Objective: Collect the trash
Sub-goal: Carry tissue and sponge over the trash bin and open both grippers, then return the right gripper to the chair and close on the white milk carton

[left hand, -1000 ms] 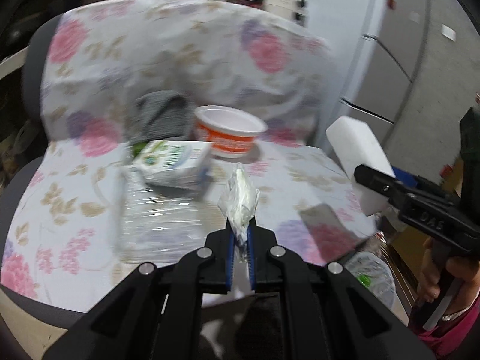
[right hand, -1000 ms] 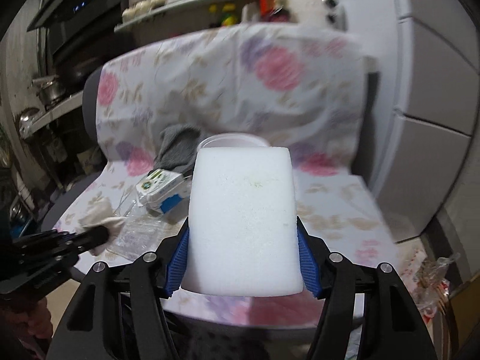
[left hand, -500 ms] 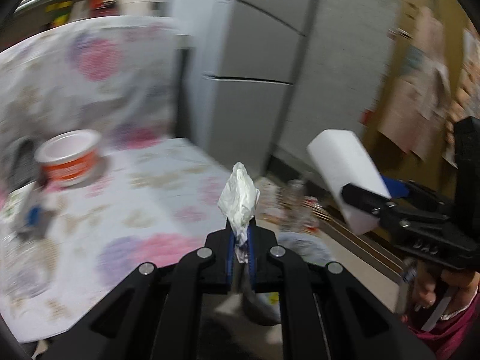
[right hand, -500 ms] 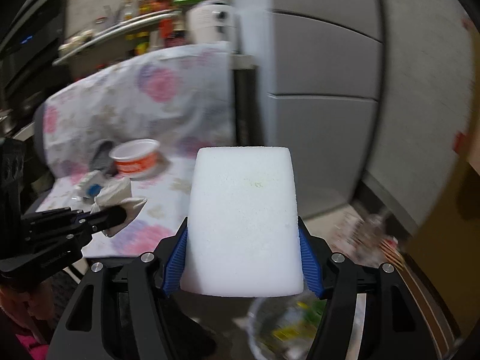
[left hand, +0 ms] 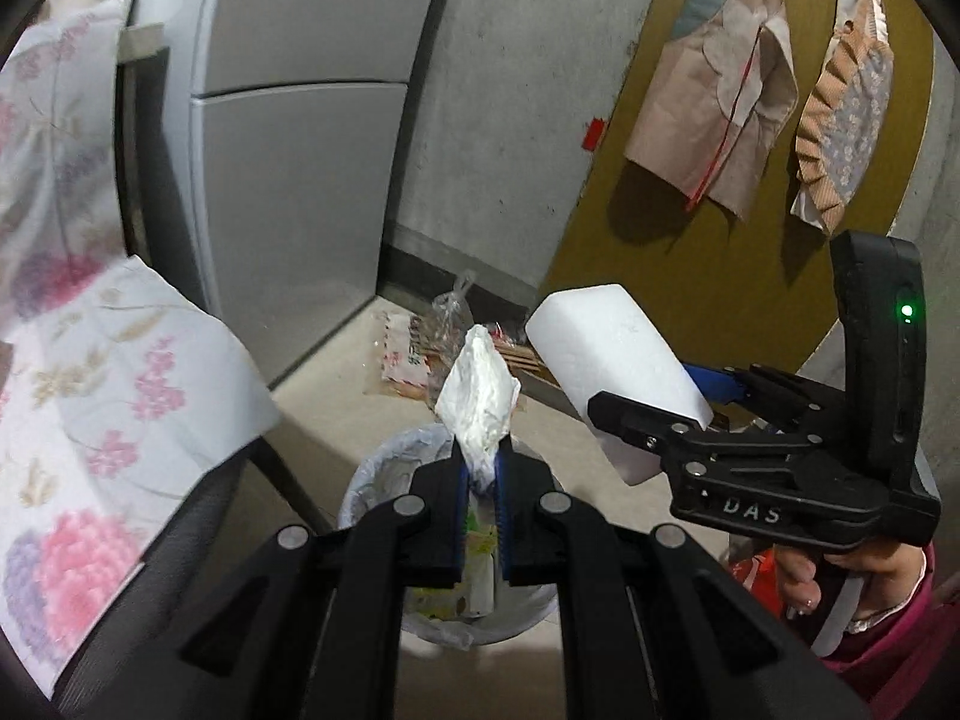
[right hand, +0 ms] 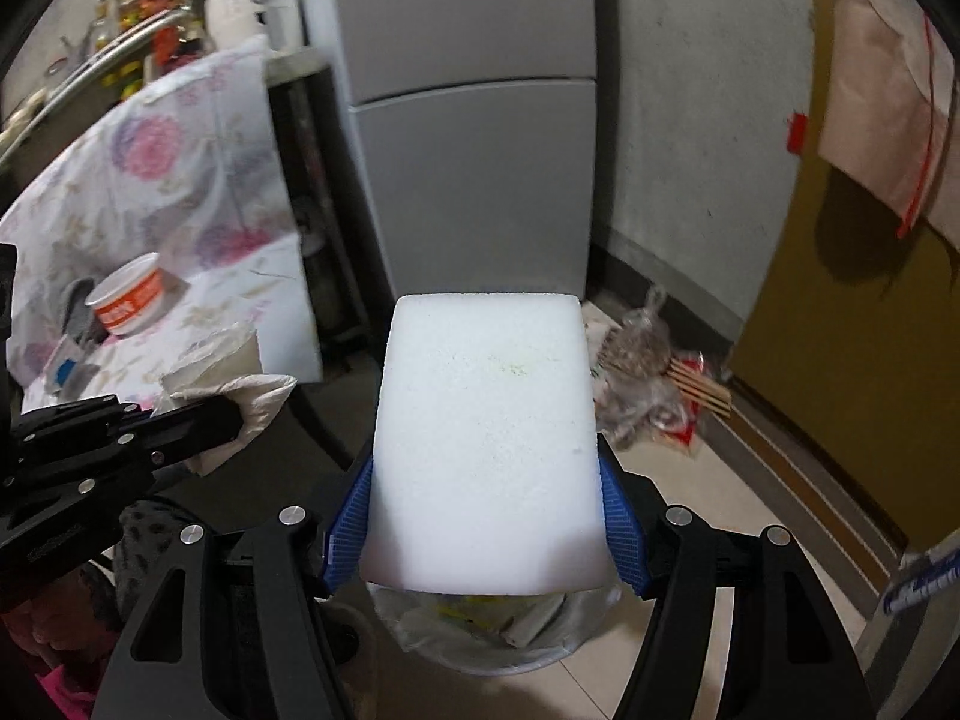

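Both loads are over the drop target now. Left tool (left hand: 480, 480) pressed together, pinching a crumpled white plastic wrapper (left hand: 478, 405); the round bin lined with a white plastic bag (left hand: 384, 468) sits directly below and just ahead of its tips, so a release should fall in. Right tool (right hand: 485, 516) clamps a white rectangular foam block (right hand: 486, 450) by its two long sides, long axis running forward away from the camera; its jaws have just been easing apart with the block between them, pads apparently touching.

In the right wrist view the bin lies under the block's near end, so a straight drop looks right.

Hidden:
- The block covers most of the bin mouth.
- The left tool's own arms cover the bin's centre.
- Bin fill level unclear.
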`<state>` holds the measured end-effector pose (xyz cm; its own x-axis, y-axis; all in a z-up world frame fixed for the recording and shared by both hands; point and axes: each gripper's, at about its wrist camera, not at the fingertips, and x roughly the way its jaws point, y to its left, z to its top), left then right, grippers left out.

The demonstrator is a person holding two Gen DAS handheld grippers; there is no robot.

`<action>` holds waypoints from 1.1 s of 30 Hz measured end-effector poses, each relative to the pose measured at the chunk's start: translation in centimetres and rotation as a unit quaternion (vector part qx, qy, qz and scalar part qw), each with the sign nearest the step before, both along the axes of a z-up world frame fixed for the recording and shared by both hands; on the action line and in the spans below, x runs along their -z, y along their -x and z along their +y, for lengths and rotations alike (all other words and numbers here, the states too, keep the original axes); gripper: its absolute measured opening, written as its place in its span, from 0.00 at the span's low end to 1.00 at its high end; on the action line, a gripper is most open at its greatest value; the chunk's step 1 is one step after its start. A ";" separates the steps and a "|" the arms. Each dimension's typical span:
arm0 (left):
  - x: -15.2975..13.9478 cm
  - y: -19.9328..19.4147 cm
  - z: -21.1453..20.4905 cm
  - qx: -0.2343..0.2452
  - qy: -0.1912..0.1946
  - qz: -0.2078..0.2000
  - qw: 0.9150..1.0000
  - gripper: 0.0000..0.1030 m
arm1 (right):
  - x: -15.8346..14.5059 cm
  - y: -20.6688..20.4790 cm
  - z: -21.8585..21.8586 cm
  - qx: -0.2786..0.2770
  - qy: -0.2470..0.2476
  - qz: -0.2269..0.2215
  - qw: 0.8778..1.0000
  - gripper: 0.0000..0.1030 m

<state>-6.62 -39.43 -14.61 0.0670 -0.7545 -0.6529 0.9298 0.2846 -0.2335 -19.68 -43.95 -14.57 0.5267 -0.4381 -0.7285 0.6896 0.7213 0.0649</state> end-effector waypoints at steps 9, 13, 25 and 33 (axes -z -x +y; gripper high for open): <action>2.4 -1.7 -2.9 0.000 -0.026 0.037 0.999 0.43 | 2.5 0.6 -2.9 0.048 -0.046 0.007 0.998 0.75; 2.0 -2.4 -2.1 -0.008 -0.023 0.042 0.999 0.43 | 0.7 1.2 -2.5 0.054 -0.031 -0.017 0.998 0.75; -3.1 -7.6 10.3 -0.142 0.003 -0.047 0.989 0.43 | -6.9 -5.1 4.5 -0.059 0.019 -0.110 0.992 0.75; -2.8 -10.2 22.8 -0.275 -0.010 -0.073 0.959 0.44 | -6.9 -14.6 12.9 -0.211 0.013 -0.091 0.973 0.75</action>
<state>3.55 -16.63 -11.83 0.5423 -0.5664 -0.6206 0.6607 0.7438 -0.1015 -5.07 -31.06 -7.62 0.7826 -0.1719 -0.5983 0.3111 0.9405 0.1367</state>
